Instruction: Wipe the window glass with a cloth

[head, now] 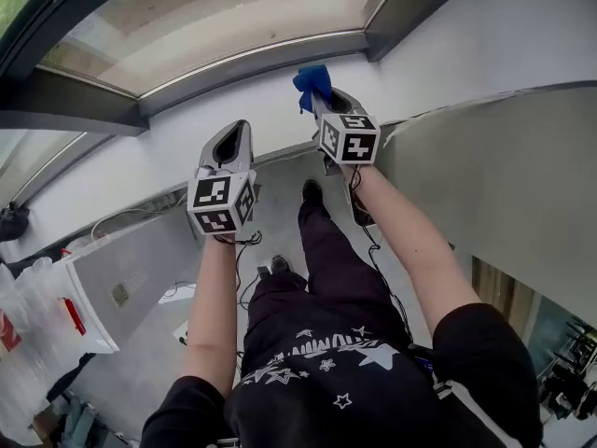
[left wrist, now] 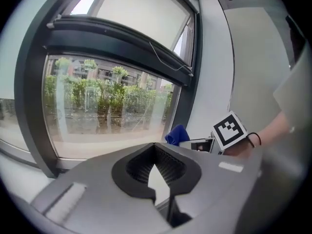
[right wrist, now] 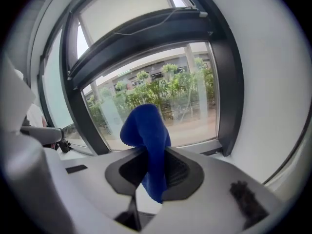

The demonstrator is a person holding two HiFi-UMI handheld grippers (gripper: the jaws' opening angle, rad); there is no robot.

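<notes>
The window glass [head: 215, 17] fills the top of the head view inside a dark frame [head: 75, 101]. My right gripper [head: 322, 96] is shut on a blue cloth [head: 311, 80], whose bunched end sticks out past the jaw tips just below the glass. In the right gripper view the blue cloth [right wrist: 146, 130] stands up between the jaws of the right gripper [right wrist: 146, 147], with the pane [right wrist: 185, 101] ahead. My left gripper [head: 235, 131] is lower and to the left, shut with nothing in it. The left gripper [left wrist: 155, 145] faces the pane [left wrist: 107, 106]; the cloth [left wrist: 176, 134] shows to its right.
A white wall strip [head: 280, 110] runs under the window. A grey panel [head: 494, 185] stands at the right. At lower left are a white box [head: 121, 278] and clear plastic bags [head: 23, 297]. Cables [head: 244, 250] lie on the floor by the person's legs.
</notes>
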